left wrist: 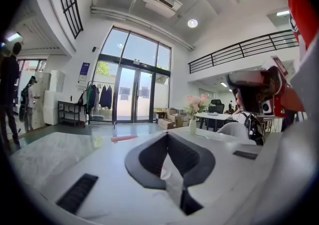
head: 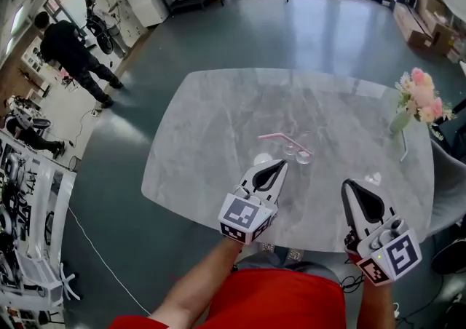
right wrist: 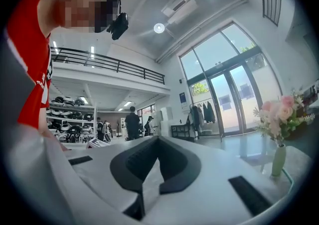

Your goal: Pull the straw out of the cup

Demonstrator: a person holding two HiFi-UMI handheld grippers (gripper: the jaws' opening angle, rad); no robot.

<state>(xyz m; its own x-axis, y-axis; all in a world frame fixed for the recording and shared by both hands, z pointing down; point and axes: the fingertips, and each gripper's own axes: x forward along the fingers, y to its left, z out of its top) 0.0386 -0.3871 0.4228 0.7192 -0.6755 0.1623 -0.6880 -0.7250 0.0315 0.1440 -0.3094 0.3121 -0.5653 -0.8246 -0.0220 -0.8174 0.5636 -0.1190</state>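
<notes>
A pink straw point(head: 280, 138) lies slanted across a small clear cup point(head: 298, 151) near the middle of the grey marble table point(head: 211, 116). I cannot tell whether its end sits inside the cup. The left gripper view shows the straw point(left wrist: 124, 139) low over the tabletop, beyond the jaws. My left gripper point(head: 279, 164) hovers just short of the cup, shut and empty; its jaws point(left wrist: 167, 134) meet at the tip. My right gripper point(head: 348, 185) is at the near right edge, also shut with nothing in it point(right wrist: 158, 138).
A vase of pink flowers point(head: 419, 102) stands at the table's right edge and shows in both gripper views point(left wrist: 194, 117) point(right wrist: 280, 157). Two more small clear pieces point(head: 262, 159) point(head: 373, 177) sit on the table. A person point(head: 69, 54) stands far left on the floor.
</notes>
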